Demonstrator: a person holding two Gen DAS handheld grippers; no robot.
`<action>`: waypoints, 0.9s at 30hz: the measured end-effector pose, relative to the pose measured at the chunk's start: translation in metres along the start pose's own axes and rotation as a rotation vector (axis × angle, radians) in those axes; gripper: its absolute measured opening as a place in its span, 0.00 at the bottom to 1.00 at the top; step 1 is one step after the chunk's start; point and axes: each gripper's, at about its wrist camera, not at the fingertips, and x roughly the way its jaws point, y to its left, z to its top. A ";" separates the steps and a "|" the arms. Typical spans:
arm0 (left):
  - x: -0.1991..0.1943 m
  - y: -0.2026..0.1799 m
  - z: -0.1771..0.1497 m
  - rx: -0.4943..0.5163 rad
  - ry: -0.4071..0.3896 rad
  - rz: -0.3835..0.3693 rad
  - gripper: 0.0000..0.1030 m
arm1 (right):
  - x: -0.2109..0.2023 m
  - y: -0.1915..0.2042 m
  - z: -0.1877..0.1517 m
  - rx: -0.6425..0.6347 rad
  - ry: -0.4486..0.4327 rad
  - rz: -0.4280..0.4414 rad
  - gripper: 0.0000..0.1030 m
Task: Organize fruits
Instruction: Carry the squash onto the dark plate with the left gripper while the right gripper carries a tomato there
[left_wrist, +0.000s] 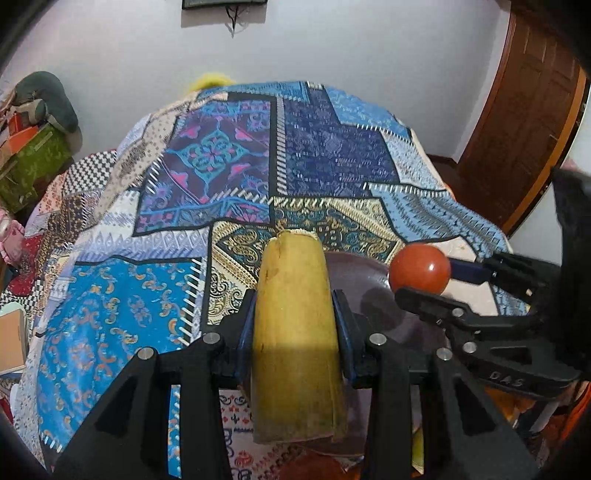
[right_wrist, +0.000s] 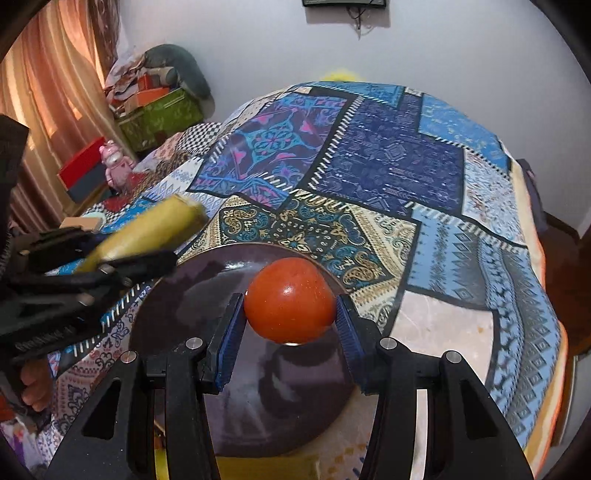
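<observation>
Left wrist view: the left gripper (left_wrist: 295, 325) pinches a banana (left_wrist: 295, 332) between its blue pads, the fruit running lengthwise along the fingers with its cut end pointing away. The grip sits mid-body, probably to keep the long fruit balanced while carried. Behind the banana lies a dark plate (left_wrist: 354, 273), near the patterned tablecloth's (left_wrist: 147, 295) near edge. To the right, the right gripper (left_wrist: 436, 280) holds a tomato (left_wrist: 420, 268) above the plate's right side. Judged, both fruits are headed for the plate.

Right wrist view: the right gripper (right_wrist: 290, 325) is closed on the tomato (right_wrist: 290, 300), pads pressing its left and right flanks, the fruit hanging over the plate (right_wrist: 207, 266); whether it touches the plate cannot be told, though a shadow below suggests a gap. The left gripper (right_wrist: 122, 254) with the banana (right_wrist: 147, 230) is blurred at the plate's left rim.

Surroundings: a green box (right_wrist: 159, 114) and a pink toy (right_wrist: 114, 162) stand off the cloth at left, well apart. The plate looks bare; the only obstruction judged likely is one gripper crowding the other over it.
</observation>
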 end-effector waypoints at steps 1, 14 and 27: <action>0.004 0.000 0.000 -0.001 0.009 -0.003 0.38 | 0.002 0.001 0.002 -0.011 0.008 -0.006 0.45; 0.039 0.005 -0.004 0.018 0.118 -0.007 0.38 | 0.050 0.007 0.003 -0.155 0.251 0.020 0.45; 0.042 0.002 -0.006 0.021 0.137 -0.033 0.38 | 0.038 0.010 0.007 -0.184 0.208 0.014 0.53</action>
